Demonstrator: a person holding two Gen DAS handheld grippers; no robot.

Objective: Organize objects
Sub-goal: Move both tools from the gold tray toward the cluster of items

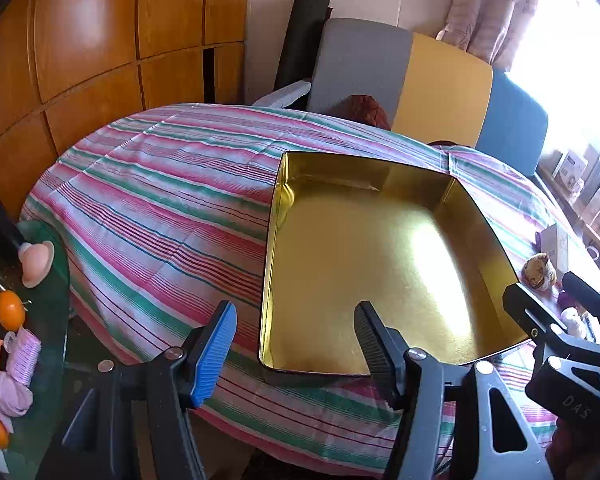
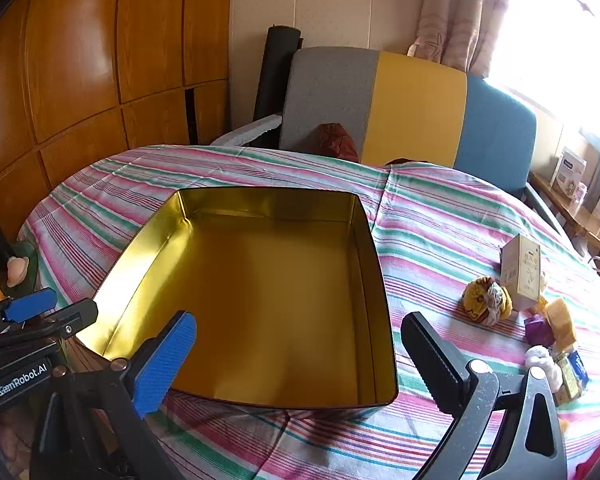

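- so, i judged this the very start of the organizing: the gold tin (image 2: pixel 268 304) sat bare inside, in the middle of the right wrist frame, on the striped tablecloth (image 2: pixel 440 216).
- nothing was in either gripper, so i read the step in hand as choosing a first item, not yet a pick.
- the loose things lay at the right edge of the right wrist frame, well apart from the tin: a yellow patterned bundle (image 2: pixel 486 300), a small cream carton (image 2: pixel 522 272), a purple piece (image 2: pixel 538 330) and a white fluffy thing (image 2: pixel 542 358).
- the next move, i reckoned, called for swinging the right gripper (image 2: pixel 296 364) toward that cluster and closing on one item without nudging its neighbours.
- its jaws stood spread as wide as they go, empty, straddling the tin's near right corner without touching it.
- the left gripper (image 1: pixel 294 344) hung released and empty at the lower middle of its own frame, one jaw over the cloth, the other over the tin's near edge; contact there i could not tell.
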